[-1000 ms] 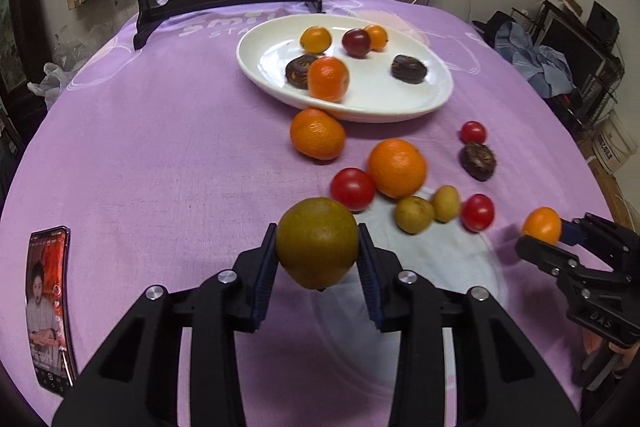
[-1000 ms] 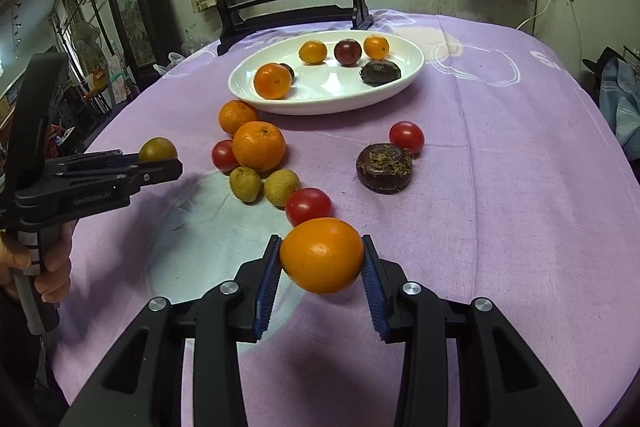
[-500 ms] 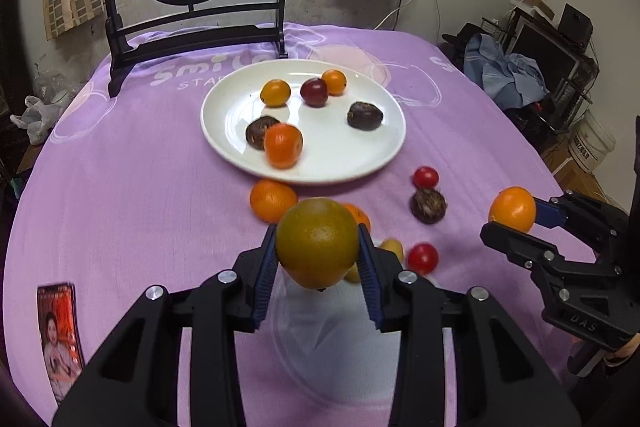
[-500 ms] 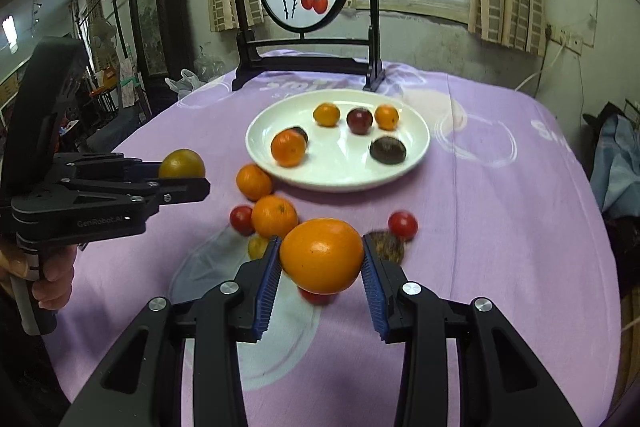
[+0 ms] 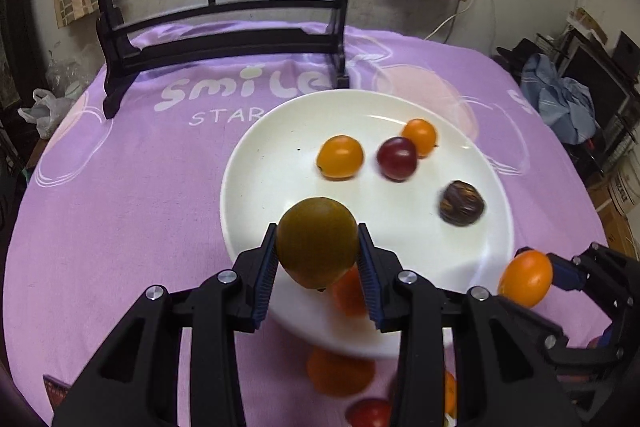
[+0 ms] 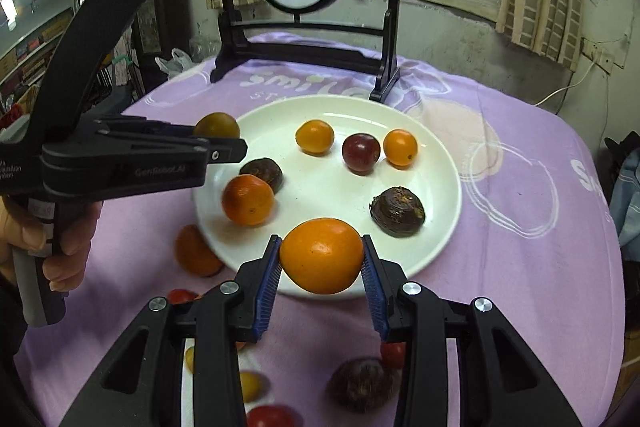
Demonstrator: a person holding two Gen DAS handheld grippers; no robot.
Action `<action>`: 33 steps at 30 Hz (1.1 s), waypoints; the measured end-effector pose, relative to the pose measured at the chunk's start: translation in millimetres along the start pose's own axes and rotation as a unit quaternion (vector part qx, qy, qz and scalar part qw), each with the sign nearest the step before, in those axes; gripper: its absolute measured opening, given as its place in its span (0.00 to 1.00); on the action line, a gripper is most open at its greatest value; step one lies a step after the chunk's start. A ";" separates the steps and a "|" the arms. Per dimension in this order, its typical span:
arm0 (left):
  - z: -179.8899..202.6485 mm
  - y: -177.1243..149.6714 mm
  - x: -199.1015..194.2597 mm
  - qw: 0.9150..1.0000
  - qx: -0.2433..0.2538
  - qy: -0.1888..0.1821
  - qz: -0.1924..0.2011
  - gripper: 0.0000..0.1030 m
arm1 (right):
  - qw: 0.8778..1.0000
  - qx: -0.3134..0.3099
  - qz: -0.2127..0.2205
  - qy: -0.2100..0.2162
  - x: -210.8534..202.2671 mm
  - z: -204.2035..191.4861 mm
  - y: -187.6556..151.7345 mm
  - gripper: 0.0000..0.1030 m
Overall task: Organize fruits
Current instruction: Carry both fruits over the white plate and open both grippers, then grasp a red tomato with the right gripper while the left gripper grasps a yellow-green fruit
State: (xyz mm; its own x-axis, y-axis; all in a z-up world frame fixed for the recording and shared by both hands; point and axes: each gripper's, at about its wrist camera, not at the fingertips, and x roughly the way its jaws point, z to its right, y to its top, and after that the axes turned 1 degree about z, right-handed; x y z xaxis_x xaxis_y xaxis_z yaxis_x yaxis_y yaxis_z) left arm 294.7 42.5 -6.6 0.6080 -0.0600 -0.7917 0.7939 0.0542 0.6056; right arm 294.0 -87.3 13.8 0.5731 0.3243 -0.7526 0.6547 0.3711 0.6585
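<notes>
Fruits ride clamped, green-brown fruit (image 5: pixel 317 242) in your left gripper (image 5: pixel 318 263), orange (image 6: pixel 322 255) in your right gripper (image 6: pixel 322 267), poised at the plate's (image 6: pixel 448 187) near rim for dropping.

A white plate (image 6: pixel 436 227) carries two small orange fruits (image 6: pixel 315 136), a dark red one (image 6: pixel 361 153), two brown ones (image 6: pixel 397 211) and an orange (image 6: pixel 248 199). Above its near rim hang a clamped olive fruit (image 5: pixel 317 242) and another orange (image 6: pixel 322 255).
</notes>
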 end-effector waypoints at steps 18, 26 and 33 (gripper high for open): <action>-4.5 -11.8 -33.0 0.999 -0.035 0.005 0.024 0.72 | 1.000 0.027 0.001 -0.006 -12.5 4.1 -14.9 0.54; 12.9 -73.0 -84.8 0.999 -0.021 -0.009 0.032 0.79 | 0.999 0.040 0.004 -0.004 -55.1 -5.3 -58.9 0.54; 23.3 -135.2 -99.7 1.000 -0.013 -0.022 0.014 0.80 | 0.999 0.043 -0.020 0.001 -72.0 -23.3 -108.9 0.54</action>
State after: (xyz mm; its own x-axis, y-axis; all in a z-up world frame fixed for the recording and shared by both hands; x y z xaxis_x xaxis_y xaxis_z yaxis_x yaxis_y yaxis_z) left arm 126.9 17.9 -7.6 0.6299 -0.1026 -0.7698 0.7766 0.0822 0.6246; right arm 170.0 -130.8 -3.7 0.5449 0.3127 -0.7780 0.7167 0.3078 0.6257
